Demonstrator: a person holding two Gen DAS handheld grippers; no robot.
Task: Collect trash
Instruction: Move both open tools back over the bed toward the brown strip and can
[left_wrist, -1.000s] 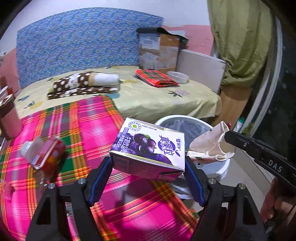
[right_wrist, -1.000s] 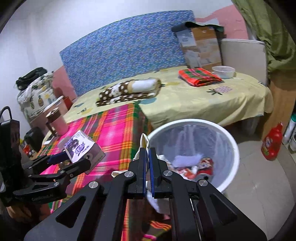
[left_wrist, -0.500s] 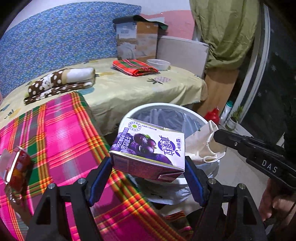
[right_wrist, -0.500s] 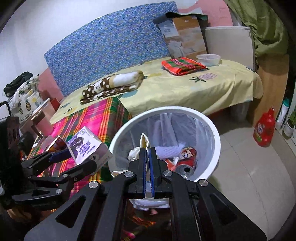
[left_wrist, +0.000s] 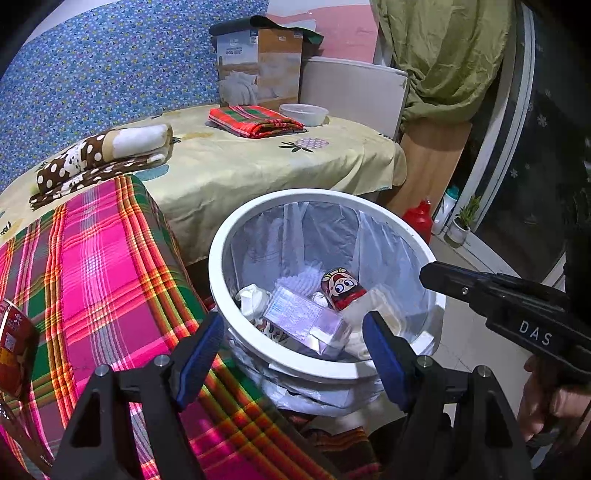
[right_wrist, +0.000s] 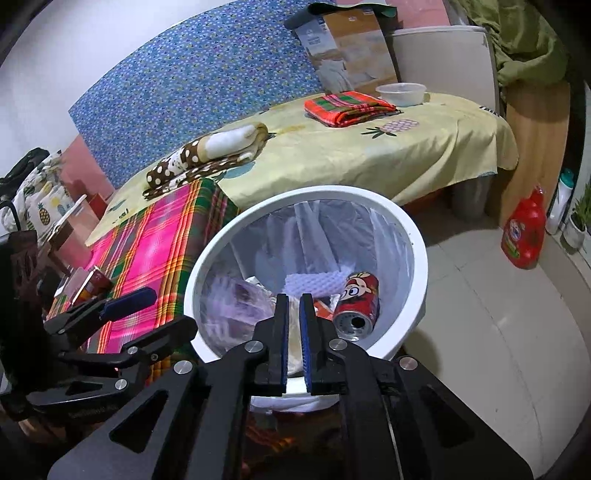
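A white trash bin (left_wrist: 236, 236) with a clear liner stands beside the pink plaid table; it also shows in the right wrist view (right_wrist: 417, 251). Inside lie a purple milk carton (left_wrist: 306, 321), a red cartoon can (left_wrist: 341, 288) (right_wrist: 360, 299), crumpled tissue and pale paper. My left gripper (left_wrist: 295, 350) is open and empty just above the bin's near rim. My right gripper (right_wrist: 293, 339) hangs over the bin with a narrow gap between its jaws and nothing in it. A red snack wrapper (left_wrist: 14, 350) lies on the table at the left.
The pink plaid table (left_wrist: 92, 266) is on the left. A bed with a yellow sheet (left_wrist: 258, 158) lies behind the bin, with folded blankets, a bowl and a cardboard box. A red detergent bottle (right_wrist: 524, 236) stands on the tiled floor at the right.
My left gripper opened and the purple carton dropped into the bin. My right gripper let go of the pale paper, which now lies in the bin. Both grippers moved over the bin.
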